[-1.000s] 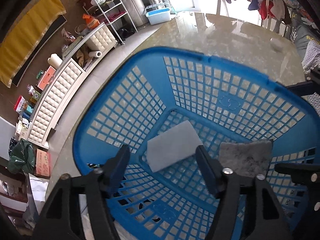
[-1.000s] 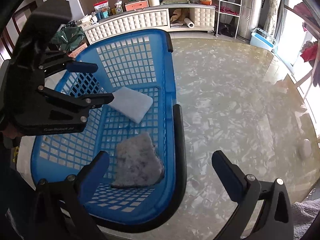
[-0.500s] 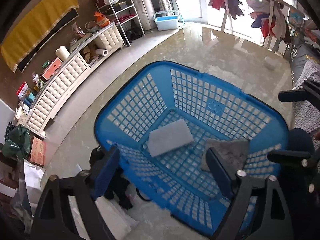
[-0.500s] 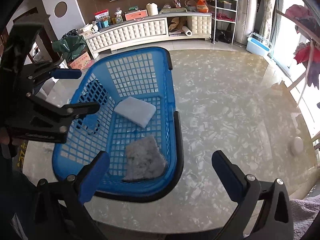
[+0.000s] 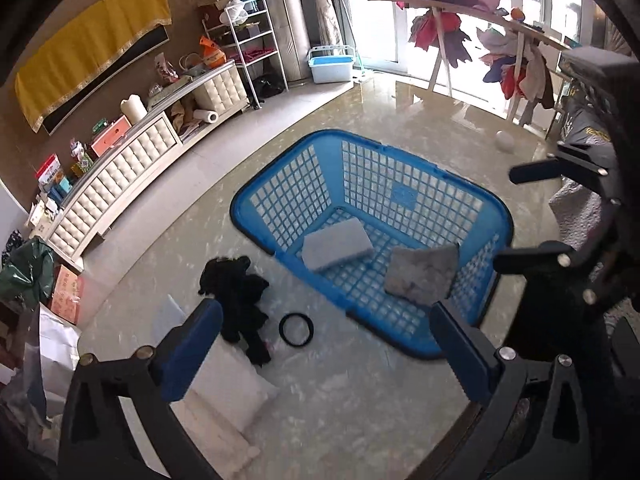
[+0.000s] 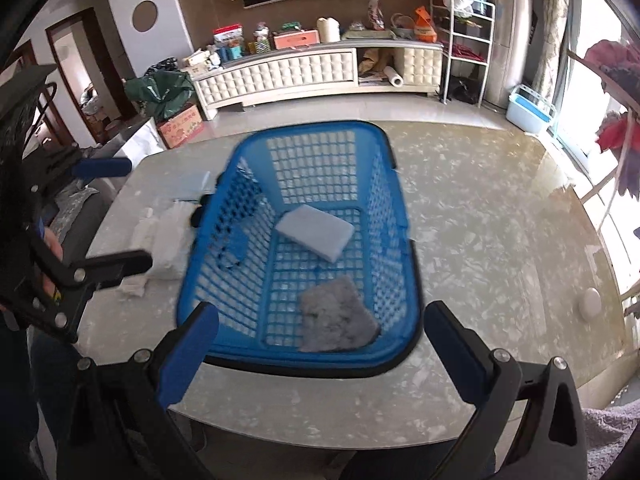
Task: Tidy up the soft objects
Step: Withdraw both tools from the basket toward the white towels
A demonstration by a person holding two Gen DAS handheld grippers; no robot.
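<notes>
A blue lattice basket [image 5: 238, 209] stands on the marble table, and in it lie a white sponge [image 5: 336, 242] and a grey cloth [image 5: 422, 276]. Left of the basket on the table are a black cloth [image 5: 240, 296], a black ring [image 5: 296, 330] and a white folded cloth [image 5: 228, 384]. My left gripper [image 5: 324, 340] hovers above the table beside the basket, jaws opening wide, nothing between them. My right gripper [image 6: 322, 328] hangs open over the basket's [image 6: 312, 125] near end, above the grey cloth [image 6: 336, 320], holding nothing. The sponge [image 6: 316, 232] lies farther in.
A small white round object [image 6: 591, 304] sits near the table's right edge. White cloths [image 6: 168, 240] lie left of the basket. Beyond the table are a long white cabinet [image 6: 280, 72], a metal shelf [image 6: 468, 40] and a clothes rack [image 5: 480, 24].
Both grippers have risen and pulled back from the basket. The left one moved left and its jaws spread wider; the black cloth, ring and white cloth came into its view.
</notes>
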